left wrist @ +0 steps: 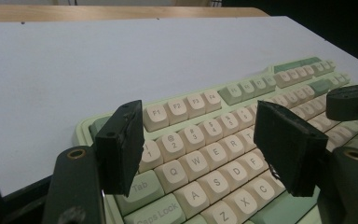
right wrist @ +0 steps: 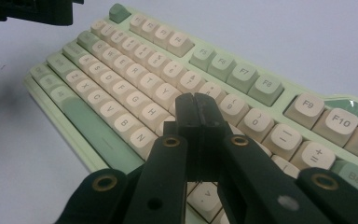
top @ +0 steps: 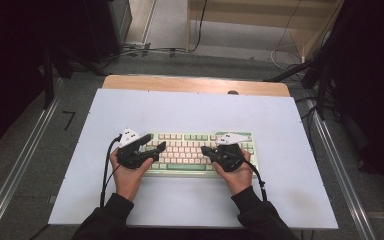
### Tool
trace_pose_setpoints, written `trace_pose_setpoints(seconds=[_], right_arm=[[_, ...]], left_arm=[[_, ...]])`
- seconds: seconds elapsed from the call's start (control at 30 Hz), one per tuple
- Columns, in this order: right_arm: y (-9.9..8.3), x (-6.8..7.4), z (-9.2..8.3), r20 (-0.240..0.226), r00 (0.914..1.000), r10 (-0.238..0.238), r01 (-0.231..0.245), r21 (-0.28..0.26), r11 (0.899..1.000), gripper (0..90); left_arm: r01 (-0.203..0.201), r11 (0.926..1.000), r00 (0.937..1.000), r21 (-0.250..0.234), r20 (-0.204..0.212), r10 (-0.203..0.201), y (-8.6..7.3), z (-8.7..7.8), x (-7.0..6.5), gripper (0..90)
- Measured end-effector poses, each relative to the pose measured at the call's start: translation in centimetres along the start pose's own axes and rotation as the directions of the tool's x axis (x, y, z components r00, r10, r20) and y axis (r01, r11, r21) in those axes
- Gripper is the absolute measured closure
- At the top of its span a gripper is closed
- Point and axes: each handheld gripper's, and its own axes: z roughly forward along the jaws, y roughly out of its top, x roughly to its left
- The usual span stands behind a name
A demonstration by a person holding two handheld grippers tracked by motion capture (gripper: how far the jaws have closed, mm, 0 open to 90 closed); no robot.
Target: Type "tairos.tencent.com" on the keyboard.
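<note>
Table first: we see a pale sheet covering it, and the keyboard lies flat near the middle of it, long edge toward the person, so both hands reach the keys from the near side. We judge the work to be key pressing. Keyboard looks pale green in the case with cream keycaps, green for the function row blocks, spacebar and edge keys, and dark legends. Left gripper hovers over the left end with its jaws spread and nothing between them; in its own view the gap frames the Q, W, A, S area. Right gripper has jaws clenched together on nothing, forming one narrow tip, which we think suits poking a single key around the J, K row.
</note>
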Motion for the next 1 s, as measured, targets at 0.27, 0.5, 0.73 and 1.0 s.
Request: trace_pose_setpoints(seconds=[0.27, 0.5, 0.73, 1.0], right_arm=[[-0.3, 0.6, 0.3, -0.019, 0.9998, -0.011, 0.011, 0.017, 1.000, 88.0], [-0.6, 1.2, 0.9, -0.031, 0.9992, -0.025, 0.026, 0.043, 0.999, 88.0], [-0.8, 1.3, 1.2, -0.032, 0.9992, -0.025, 0.027, 0.056, 0.998, 88.0], [-0.9, 1.3, 1.4, -0.031, 0.9992, -0.027, 0.029, 0.061, 0.998, 88.0]], left_arm=[[-0.002, 1.0000, 1.0000, 0.001, 0.003, 0.002, 0.0, 0.0, 0.0, 33.7], [-0.008, 1.0000, 1.0000, 0.006, 0.002, 0.008, 0.0, 0.0, 0.0, 33.6], [-0.003, 1.0000, 1.0000, 0.005, -0.001, 0.003, 0.0, 0.0, 0.0, 33.6], [-0.007, 1.0000, 1.0000, 0.007, -0.001, 0.007, -0.1, 0.0, 0.0, 33.6]])
